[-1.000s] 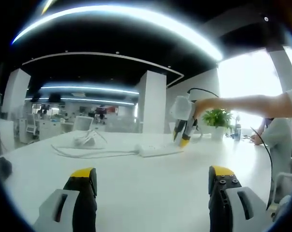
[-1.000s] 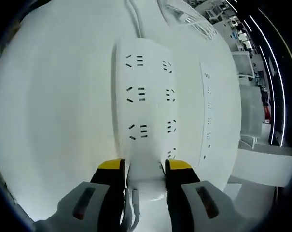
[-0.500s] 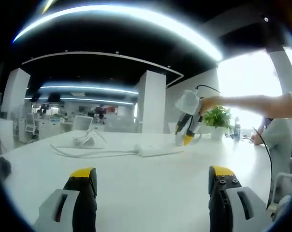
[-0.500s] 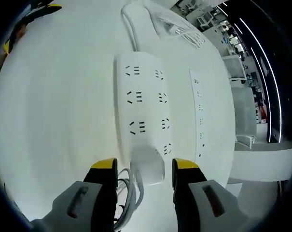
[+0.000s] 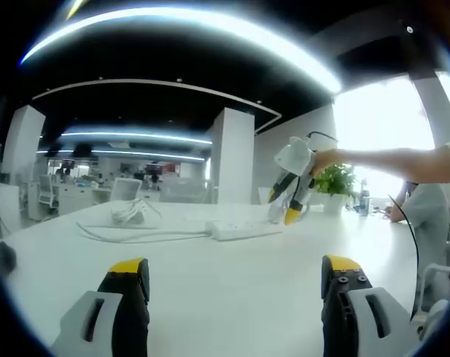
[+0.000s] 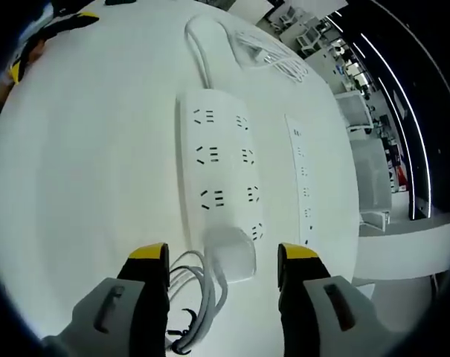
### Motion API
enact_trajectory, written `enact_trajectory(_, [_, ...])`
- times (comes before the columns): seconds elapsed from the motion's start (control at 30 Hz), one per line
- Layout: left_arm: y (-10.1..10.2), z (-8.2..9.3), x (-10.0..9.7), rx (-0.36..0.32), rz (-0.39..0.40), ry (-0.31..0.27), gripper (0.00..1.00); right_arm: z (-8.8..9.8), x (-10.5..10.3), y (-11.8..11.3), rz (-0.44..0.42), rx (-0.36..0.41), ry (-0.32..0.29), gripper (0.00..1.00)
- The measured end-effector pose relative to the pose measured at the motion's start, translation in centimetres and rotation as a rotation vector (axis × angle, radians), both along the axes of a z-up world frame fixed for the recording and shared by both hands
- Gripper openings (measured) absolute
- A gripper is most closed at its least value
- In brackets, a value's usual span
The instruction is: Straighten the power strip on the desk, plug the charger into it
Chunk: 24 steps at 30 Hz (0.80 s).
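We see a glossy white desk top (image 6: 83, 186) carrying a white oblong plastic power strip (image 6: 219, 169) marked with rows of small black socket slots. A white boxy charger (image 6: 230, 254) sits at its near end, with a pale grey-white cable (image 6: 198, 297) beside it. The right gripper (image 6: 223, 256) has black jaws tipped in yellow over grey housings. In the left gripper view, the left gripper (image 5: 235, 268) shows the same black, yellow and grey, and a green leafy potted plant (image 5: 335, 181) stands in a white pot.
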<state>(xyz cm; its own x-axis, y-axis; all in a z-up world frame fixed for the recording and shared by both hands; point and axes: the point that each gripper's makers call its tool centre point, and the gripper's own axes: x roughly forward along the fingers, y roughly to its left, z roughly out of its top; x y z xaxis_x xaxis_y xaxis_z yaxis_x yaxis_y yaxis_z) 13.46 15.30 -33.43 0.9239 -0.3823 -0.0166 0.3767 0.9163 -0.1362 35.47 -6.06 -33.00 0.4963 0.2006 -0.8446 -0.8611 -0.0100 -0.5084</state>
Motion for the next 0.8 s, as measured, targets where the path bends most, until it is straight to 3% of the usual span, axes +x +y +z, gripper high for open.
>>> enact_trajectory(0.23, [-0.1,0.0,0.0,0.005,-0.001,-0.001,0.99,0.5,-0.3,0.6,0.021,0.082,-0.011,0.67])
enact_trajectory(0.47, [-0.1,0.0,0.0,0.007,0.0,-0.004,0.99,0.8,-0.4,-0.1,0.025,0.081,-0.024,0.69])
enact_trajectory(0.8, [-0.2,0.0,0.1,0.013,-0.002,-0.004,0.99,2.3,-1.4,-0.9,0.016,0.179,-0.026,0.83])
